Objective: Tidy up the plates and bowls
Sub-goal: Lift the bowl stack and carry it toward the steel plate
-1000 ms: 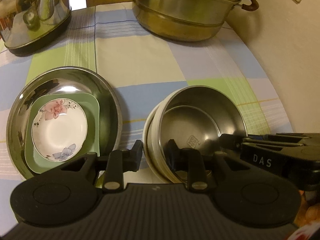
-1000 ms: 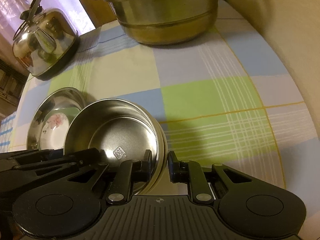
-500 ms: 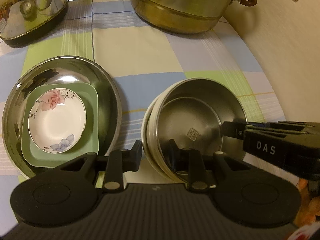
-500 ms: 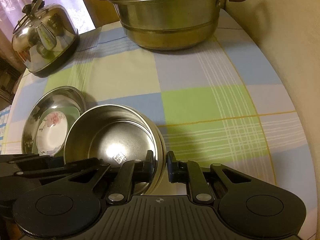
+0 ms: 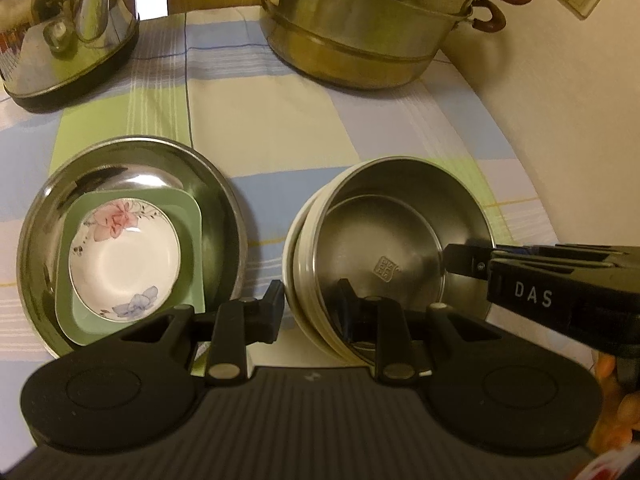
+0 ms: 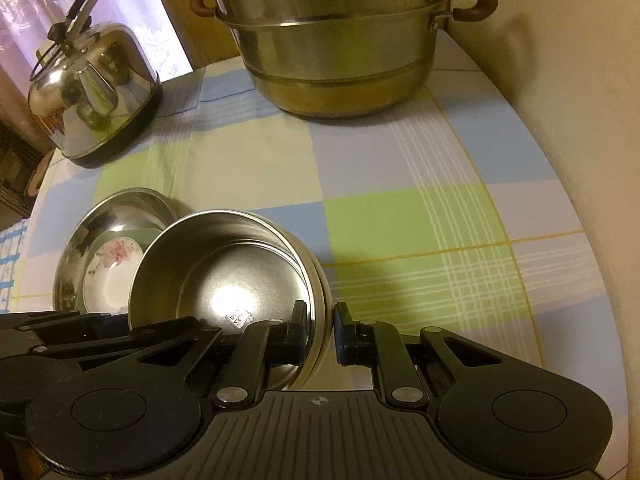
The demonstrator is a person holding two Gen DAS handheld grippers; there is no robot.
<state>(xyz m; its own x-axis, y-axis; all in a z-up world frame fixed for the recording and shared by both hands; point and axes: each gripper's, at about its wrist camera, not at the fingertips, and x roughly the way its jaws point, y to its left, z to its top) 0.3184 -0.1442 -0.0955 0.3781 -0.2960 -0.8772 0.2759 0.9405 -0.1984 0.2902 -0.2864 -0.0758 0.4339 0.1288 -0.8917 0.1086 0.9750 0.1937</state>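
Both grippers, left (image 5: 310, 310) and right (image 6: 320, 330), each pinching the rim of the nested round stainless-steel bowls (image 5: 384, 240) on checked tablecloth (image 6: 380, 168).

Both grippers' fingers (image 5: 276, 312) nearly closed

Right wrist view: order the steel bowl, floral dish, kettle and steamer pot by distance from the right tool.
1. Steel bowl, its rim between the right tool fingers.
2. Floral dish, left, inside the steel basin.
3 and 4. Kettle, far left, and steamer pot, far centre: too close to call.
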